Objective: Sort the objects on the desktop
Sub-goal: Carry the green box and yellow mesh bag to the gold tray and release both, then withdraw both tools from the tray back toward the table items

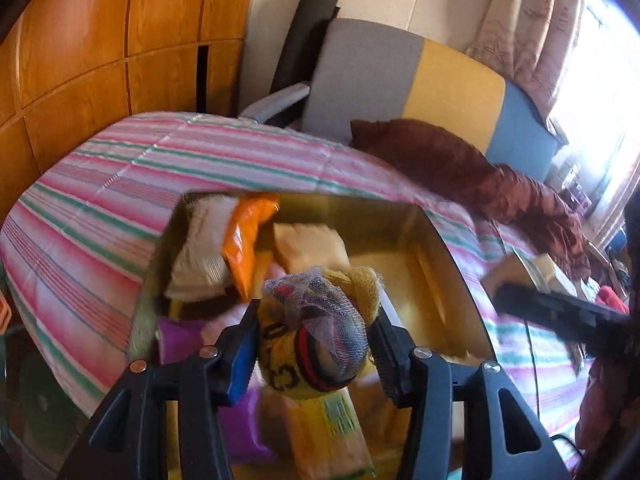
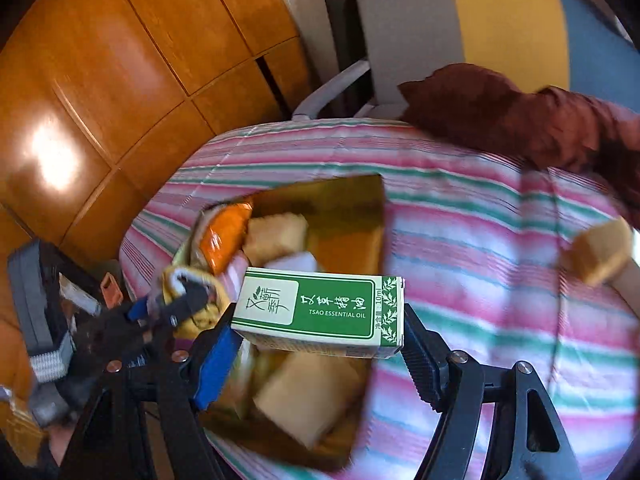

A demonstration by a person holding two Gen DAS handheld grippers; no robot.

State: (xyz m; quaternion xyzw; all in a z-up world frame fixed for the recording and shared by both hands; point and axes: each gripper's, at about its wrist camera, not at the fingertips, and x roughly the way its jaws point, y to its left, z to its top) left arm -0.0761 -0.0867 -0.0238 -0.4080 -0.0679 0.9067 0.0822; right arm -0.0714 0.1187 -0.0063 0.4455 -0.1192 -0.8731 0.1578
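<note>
My left gripper (image 1: 314, 344) is shut on a yellow cloth bundle wrapped in mesh netting (image 1: 320, 328), held over an open gold-lined box (image 1: 448, 248) on the striped tablecloth. The box holds an orange packet (image 1: 244, 240), white and beige pads and purple packets. My right gripper (image 2: 320, 334) is shut on a green and white essential oil carton (image 2: 320, 310), held over the same box (image 2: 352, 200). The left gripper with its bundle (image 2: 188, 304) shows at the left of the right wrist view. The right gripper's body (image 1: 560, 312) shows at the right of the left wrist view.
The striped tablecloth (image 2: 500, 248) covers the table. A dark red cloth (image 1: 480, 176) lies at the far right. A beige block (image 2: 600, 256) sits at the right edge. A grey, yellow and blue chair (image 1: 420, 80) stands behind, wooden cabinets (image 1: 100, 60) to the left.
</note>
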